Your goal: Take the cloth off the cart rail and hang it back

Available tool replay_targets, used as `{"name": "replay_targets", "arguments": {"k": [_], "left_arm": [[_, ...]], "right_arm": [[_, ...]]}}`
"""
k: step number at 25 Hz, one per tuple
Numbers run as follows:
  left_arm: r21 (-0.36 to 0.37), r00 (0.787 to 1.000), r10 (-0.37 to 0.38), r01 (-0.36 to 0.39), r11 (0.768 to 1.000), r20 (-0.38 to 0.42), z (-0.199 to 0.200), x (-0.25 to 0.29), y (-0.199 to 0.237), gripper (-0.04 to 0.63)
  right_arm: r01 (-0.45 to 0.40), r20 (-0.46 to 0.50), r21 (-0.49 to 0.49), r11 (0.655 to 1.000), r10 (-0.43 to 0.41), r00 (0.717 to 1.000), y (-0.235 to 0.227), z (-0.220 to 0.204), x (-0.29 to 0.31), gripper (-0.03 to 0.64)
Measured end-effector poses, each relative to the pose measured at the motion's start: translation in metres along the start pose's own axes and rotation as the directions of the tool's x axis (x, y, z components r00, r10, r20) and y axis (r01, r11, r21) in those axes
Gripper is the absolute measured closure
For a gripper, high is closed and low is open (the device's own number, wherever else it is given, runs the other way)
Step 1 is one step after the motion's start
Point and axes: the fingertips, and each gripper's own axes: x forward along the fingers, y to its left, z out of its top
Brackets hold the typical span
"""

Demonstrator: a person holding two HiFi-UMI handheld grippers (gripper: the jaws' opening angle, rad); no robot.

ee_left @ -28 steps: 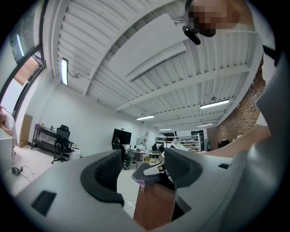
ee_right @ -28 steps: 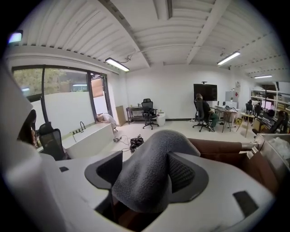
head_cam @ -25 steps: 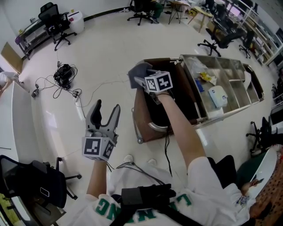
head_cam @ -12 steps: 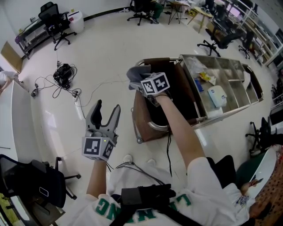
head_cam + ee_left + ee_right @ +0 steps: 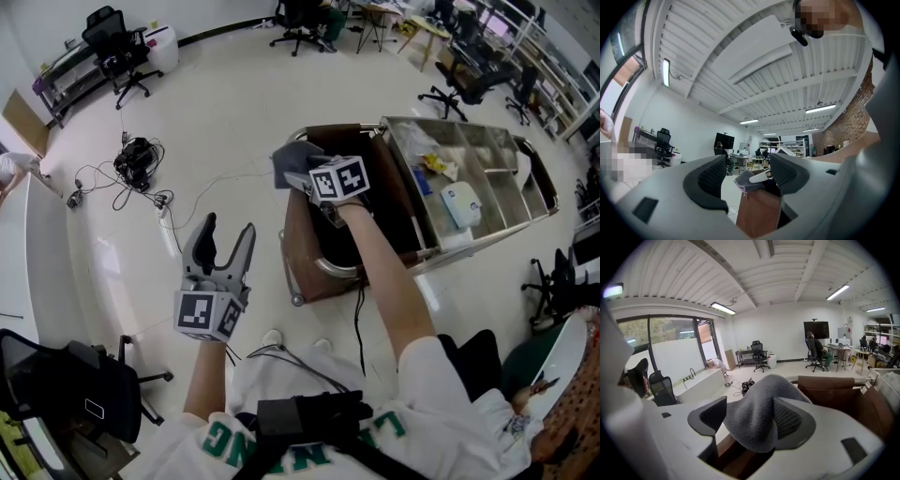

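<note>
A grey cloth [image 5: 292,155] lies bunched over the near corner of the cart rail [image 5: 323,126], above a brown bin. My right gripper [image 5: 300,172] reaches to it from the right. In the right gripper view the cloth [image 5: 757,408] rises in a peak between the jaws and drapes over the right pad [image 5: 787,418]; the left pad stands clear of it. These jaws have just been opening, and they stand open around the cloth. My left gripper [image 5: 227,232] hangs open over the floor with nothing in it; its view shows the cloth [image 5: 746,179] far ahead.
The steel cart [image 5: 539,192] holds several compartments with small items and a white box [image 5: 462,204]. The brown bin [image 5: 305,253] hangs at its near end. Cables [image 5: 136,164] lie on the floor to the left, and office chairs [image 5: 117,47] stand around.
The right gripper shifted slightly left and then came back to where it was. The cloth stays on the rail corner. The left gripper has not moved.
</note>
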Motion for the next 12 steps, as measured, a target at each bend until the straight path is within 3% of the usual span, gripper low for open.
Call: {"name": "replay_targets", "arguments": {"k": [6,12], "left_arm": [[0.0,1.0,-0.021,0.021,1.0,0.007,0.005,0.002,-0.006,0.311],[0.006,1.0,-0.024,0.024,1.0,-0.009,-0.004,0.003,-0.004,0.311]], "right_arm": [[0.008,0.047,0.025,1.0,-0.009,0.999,0.0,-0.002,-0.01,0.279],[-0.005,0.227,0.024,1.0,0.0,0.974,0.006,0.025,-0.051,0.279]]}}
